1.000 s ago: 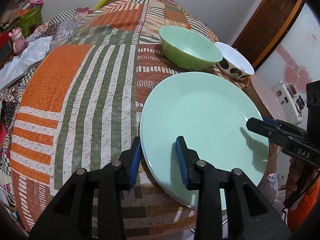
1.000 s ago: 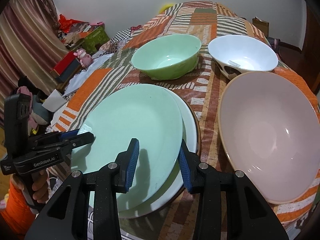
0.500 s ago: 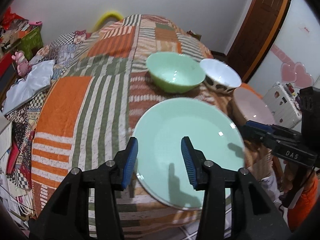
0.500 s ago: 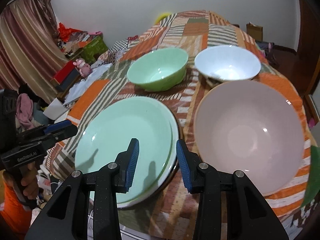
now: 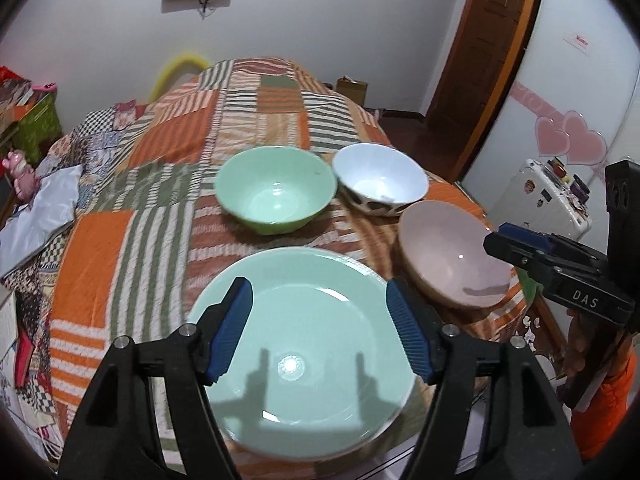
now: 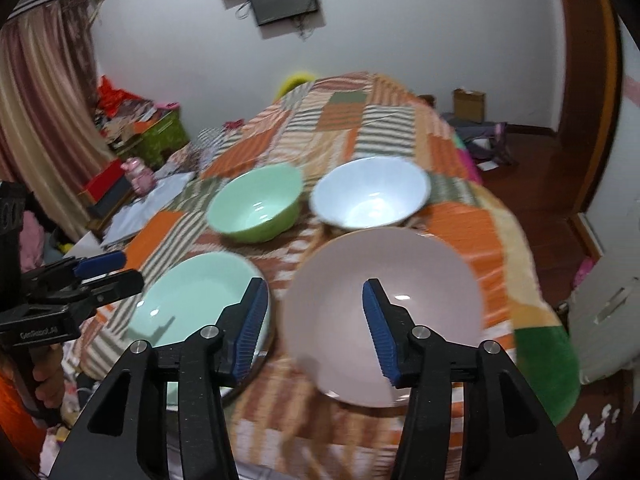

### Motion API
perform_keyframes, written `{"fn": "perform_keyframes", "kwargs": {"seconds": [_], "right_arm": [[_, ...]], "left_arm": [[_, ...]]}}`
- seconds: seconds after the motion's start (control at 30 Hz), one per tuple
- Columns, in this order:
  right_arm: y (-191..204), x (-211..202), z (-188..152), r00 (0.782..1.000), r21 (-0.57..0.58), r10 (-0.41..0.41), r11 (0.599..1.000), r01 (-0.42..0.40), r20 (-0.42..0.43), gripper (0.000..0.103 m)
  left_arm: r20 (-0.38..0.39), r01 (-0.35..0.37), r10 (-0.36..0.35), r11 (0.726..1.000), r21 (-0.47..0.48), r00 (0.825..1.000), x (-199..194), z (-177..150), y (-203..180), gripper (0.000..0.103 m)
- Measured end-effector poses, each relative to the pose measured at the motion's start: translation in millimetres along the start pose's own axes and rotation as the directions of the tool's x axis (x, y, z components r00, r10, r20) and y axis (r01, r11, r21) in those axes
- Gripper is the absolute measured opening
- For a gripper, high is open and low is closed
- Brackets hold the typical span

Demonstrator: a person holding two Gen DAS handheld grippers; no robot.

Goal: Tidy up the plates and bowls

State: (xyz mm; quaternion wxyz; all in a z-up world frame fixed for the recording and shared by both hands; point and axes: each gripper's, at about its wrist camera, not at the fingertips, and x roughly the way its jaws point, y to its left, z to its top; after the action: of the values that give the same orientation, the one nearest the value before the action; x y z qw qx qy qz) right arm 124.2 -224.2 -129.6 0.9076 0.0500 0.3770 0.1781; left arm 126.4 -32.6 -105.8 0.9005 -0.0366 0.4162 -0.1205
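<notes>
Black claws [image 5: 320,326], ribbed blue pads [image 5: 232,326].

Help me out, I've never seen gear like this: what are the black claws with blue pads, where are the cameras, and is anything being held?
Those are two hand-held grippers a person carries, each with a camera looking along its jaws. The left gripper hovers open over a mint plate; the right gripper hovers open over a pink bowl. Each shows up at the edge of the other's picture. Behind, on the quilt, sit a green bowl and a white bowl. Nothing is held.
</notes>
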Motion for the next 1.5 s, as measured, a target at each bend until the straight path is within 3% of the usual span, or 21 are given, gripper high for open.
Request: {"fn": "perform_keyframes", "kwargs": {"seconds": [0.33,0.63,0.83,1.13,1.5], "right_arm": [[-43.2,-2.0,-6.4,0.997,0.073,-0.072,0.995,0.073,-0.007,0.049],[-75.3,12.3,-19.9,0.995,0.143,-0.077,0.986,0.085,-0.061,0.049],[-79.2,18.2,-27.4,0.996,0.147,-0.058,0.987,0.068,-0.075,0.049],[-79.4,31.3,-33.8,0.993,0.154,-0.022,0.987,0.040,-0.117,0.029],[-74.8,32.5,-32.2,0.993,0.154,-0.032,0.987,0.050,-0.118,0.026]], "left_arm": [[-0.074,0.057,-0.053,0.997,0.051,0.996,48.2,15.6,-41.2,0.069],[-0.148,0.077,-0.063,0.992,0.096,0.987,92.0,15.3,-70.4,0.068],[-0.194,0.099,-0.077,0.990,0.104,0.978,115.9,14.6,-80.8,0.050],[-0.252,0.133,-0.107,0.987,0.089,0.962,139.4,12.1,-84.4,0.026],[-0.256,0.136,-0.110,0.987,0.086,0.960,140.2,10.6,-89.7,0.022]]}}
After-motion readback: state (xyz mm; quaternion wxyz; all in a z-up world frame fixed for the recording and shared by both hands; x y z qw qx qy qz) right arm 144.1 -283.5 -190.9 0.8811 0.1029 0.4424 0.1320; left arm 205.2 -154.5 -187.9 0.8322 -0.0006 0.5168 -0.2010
